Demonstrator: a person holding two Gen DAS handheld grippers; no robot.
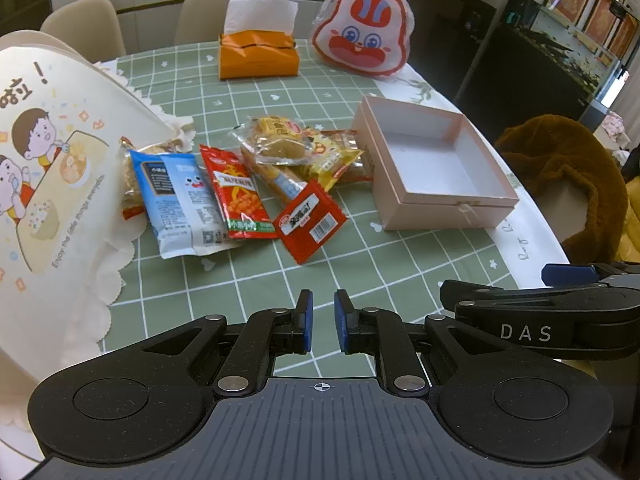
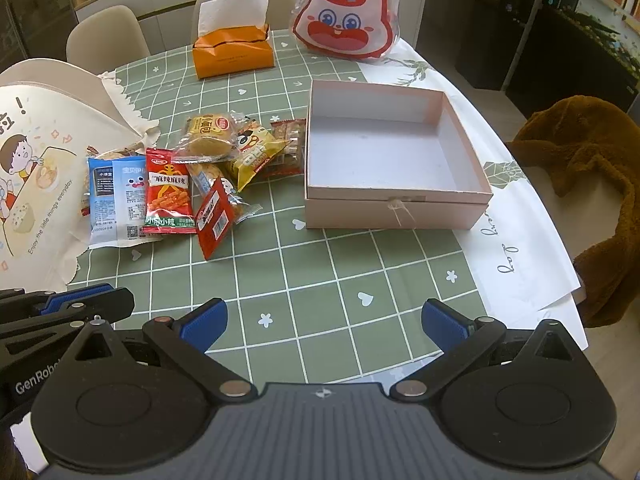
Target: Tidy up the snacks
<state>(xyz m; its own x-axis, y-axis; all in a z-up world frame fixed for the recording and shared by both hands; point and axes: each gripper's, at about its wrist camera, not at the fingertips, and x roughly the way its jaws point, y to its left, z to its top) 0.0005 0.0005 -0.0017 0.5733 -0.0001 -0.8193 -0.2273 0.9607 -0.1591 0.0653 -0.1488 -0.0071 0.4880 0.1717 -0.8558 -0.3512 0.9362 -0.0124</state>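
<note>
On checked cloth (image 2: 320, 280): crinkly snack packets (image 2: 168, 192), square pink box (image 2: 396, 208); left jaws together, right apart.

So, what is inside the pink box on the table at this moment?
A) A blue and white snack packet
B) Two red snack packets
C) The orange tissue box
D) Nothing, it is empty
D: the pink box shows only its bare white floor, while the snack packets all lie in a pile on the green tablecloth to its left.
</note>
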